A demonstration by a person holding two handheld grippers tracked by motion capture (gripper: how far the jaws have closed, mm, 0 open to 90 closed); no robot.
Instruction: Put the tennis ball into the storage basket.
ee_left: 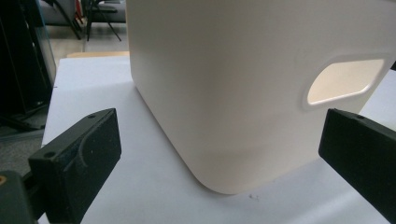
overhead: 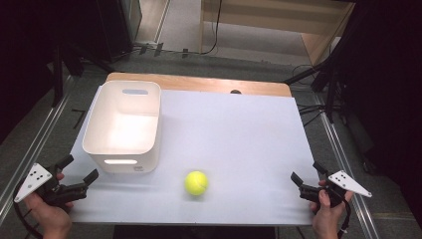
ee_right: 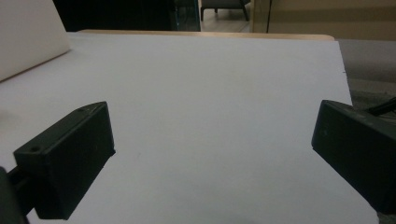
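A yellow-green tennis ball (overhead: 196, 182) lies on the white table sheet (overhead: 239, 144), near the front middle. A white plastic bin (overhead: 123, 125) with handle slots stands at the left; its near corner (ee_left: 224, 93) looms just ahead of my left gripper. At the front left corner of the table my left gripper (overhead: 79, 169) is held open, nothing between its jaws (ee_left: 219, 154). My right gripper (overhead: 306, 174) is at the front right edge, open and empty (ee_right: 212, 149), looking across bare sheet. The ball lies between the two, apart from both.
A wooden strip (overhead: 199, 82) edges the table's far side. Dark stands and cables (overhead: 323, 89) surround the table, with metal rails on the floor at both sides. A wooden cabinet (overhead: 278, 20) stands far back. The bin's edge (ee_right: 28, 37) is at the right gripper view's upper left.
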